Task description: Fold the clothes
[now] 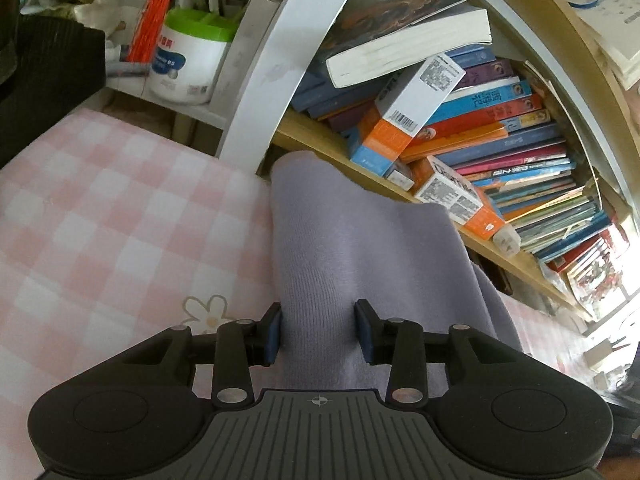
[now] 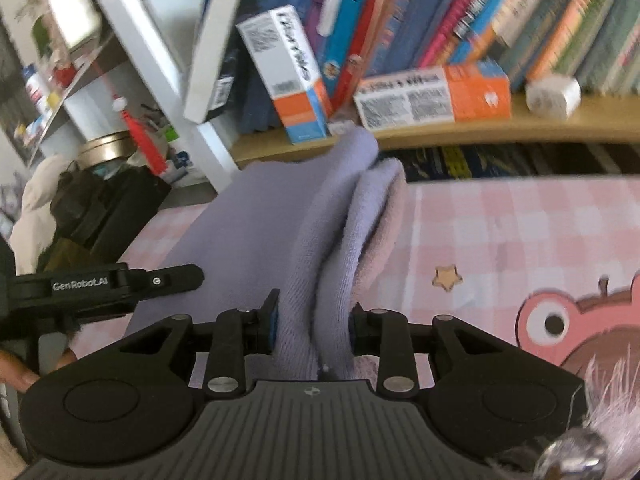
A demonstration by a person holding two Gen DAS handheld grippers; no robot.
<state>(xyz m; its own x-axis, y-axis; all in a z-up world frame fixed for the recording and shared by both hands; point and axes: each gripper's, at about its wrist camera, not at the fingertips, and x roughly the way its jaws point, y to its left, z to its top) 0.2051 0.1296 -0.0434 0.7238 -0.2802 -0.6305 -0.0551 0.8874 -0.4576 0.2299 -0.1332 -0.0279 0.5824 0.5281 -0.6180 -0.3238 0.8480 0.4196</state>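
Lilac garment (image 1: 360, 248), bunched, clenched by left gripper (image 1: 320, 332) and right gripper (image 2: 312, 328) over pink checked sheet (image 1: 120, 208); bookshelf (image 2: 460, 132), blurred, apparently close behind at frame top.

Both wrist views close, perhaps toward bookshelf (image 1: 460, 184)

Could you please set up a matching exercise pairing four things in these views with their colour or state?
Things:
1. garment
2. bedsheet
3. tub
4. right gripper

States:
A. white with a green lid, on the shelf
B. lilac, gathered between the jaws of both grippers
C. jaws shut on bunched cloth
D. pink and white checks, under the cloth

Pairs: 1-B, 2-D, 3-A, 4-C
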